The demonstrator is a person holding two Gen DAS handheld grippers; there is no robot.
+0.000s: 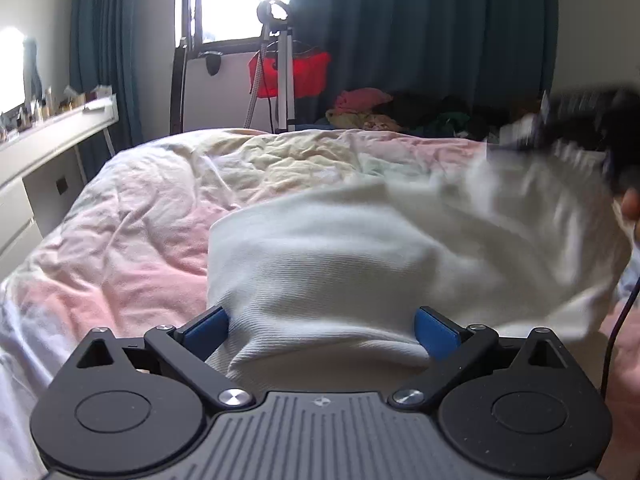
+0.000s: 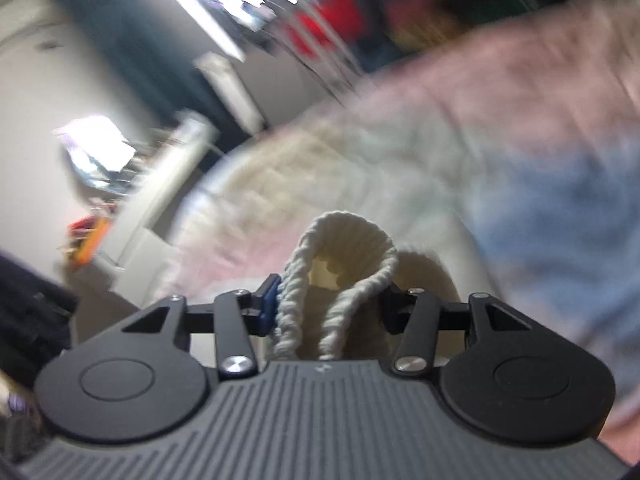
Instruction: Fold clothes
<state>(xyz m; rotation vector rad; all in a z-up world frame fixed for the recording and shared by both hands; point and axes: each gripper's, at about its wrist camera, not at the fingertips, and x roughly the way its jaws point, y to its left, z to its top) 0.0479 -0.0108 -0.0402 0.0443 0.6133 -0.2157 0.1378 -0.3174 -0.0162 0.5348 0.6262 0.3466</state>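
Left gripper [image 1: 322,330] is sitting closest to my left lens, blue pads [image 1: 206,328] spread wide with a bulge of the white ribbed garment [image 1: 360,248] filling the gap between them; jaws are standing apart, cloth resting against both pads but I'm not seeing a pinch; garment is stretching up and right from there, hanging above the pink and cream duvet [image 1: 140,208] and reaching toward the blurred right gripper [image 1: 576,120] at the frame's right edge; I'm also seeing a bit of the operator's skin [image 1: 632,204] just below that gripper; on my right lens, right gripper [image 2: 328,308] is clamping a rolled, ribbed hem of the same garment [image 2: 344,240]; fingers are pressing it from both sides, fold looping up above them; everything past that is smearing badly, I'm only making out the duvet [image 2: 480,120]; back on the left feed, tripod [image 1: 280,68] and red bag [image 1: 308,72] are standing by the window, clothes pile [image 1: 372,110] lying beyond the bed's far edge, white desk [image 1: 48,136] running along the left wall, dark teal curtains [image 1: 420,40] hanging behind
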